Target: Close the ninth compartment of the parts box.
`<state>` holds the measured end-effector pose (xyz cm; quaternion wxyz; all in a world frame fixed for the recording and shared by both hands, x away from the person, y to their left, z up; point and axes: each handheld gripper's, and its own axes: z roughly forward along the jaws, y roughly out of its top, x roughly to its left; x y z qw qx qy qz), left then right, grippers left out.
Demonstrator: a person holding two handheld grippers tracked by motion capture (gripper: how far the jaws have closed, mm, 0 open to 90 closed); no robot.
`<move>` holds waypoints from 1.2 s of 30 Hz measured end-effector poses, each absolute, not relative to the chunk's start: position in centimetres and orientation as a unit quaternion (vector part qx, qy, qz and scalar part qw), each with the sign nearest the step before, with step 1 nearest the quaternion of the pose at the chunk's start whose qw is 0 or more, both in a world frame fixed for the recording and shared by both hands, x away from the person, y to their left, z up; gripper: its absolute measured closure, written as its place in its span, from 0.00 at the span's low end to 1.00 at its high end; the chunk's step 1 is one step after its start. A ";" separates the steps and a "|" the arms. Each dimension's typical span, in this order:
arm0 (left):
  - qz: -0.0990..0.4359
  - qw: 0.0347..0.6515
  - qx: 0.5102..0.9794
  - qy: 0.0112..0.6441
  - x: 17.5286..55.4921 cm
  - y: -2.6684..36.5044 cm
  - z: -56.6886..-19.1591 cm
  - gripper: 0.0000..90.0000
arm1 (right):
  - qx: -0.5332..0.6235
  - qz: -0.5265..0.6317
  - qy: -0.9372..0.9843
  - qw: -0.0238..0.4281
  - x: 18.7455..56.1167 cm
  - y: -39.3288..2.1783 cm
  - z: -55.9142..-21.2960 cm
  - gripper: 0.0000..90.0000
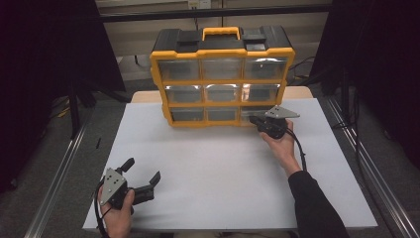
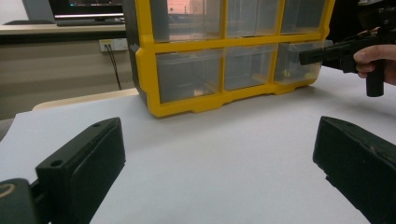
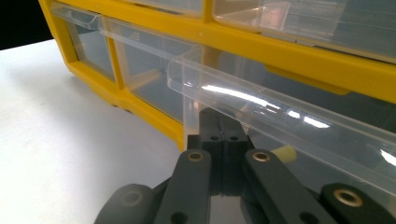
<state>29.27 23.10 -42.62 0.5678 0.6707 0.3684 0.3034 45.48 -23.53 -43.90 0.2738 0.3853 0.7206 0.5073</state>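
Note:
A yellow-and-black organizer (image 1: 223, 52) with clear drawers stands at the back of the white table (image 1: 223, 168). In the high view my right gripper (image 1: 253, 119) is against its bottom right drawer (image 1: 250, 112). In the right gripper view the right gripper (image 3: 223, 128) is shut, its tips tucked under that drawer's clear front lip (image 3: 280, 112). A small pale yellow item (image 3: 285, 153) lies inside. My left gripper (image 1: 143, 169) rests open near the front left corner, nothing between its fingers (image 2: 84, 163). The organizer (image 2: 144, 70) and the right gripper (image 2: 306, 57) also show in the left gripper view.
Metal rails (image 1: 59, 173) run along the floor on both sides of the table. Dark curtains hang at left and right. A wide stretch of bare white tabletop (image 2: 224, 140) lies between the left gripper and the organizer.

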 end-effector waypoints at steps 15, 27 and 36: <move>0.302 0.570 0.669 0.369 29.3 23.0 -42.7 0.03 | 0.394 0.501 0.718 0.281 46.4 -23.4 -43.9 1.00; 0.301 0.569 0.670 0.370 29.5 22.9 -42.6 0.03 | 0.403 0.489 0.715 0.296 47.1 -23.4 -43.9 1.00; 0.299 0.565 0.676 0.367 29.8 22.8 -42.7 0.03 | 0.414 0.482 0.711 0.301 47.4 -23.8 -44.0 1.00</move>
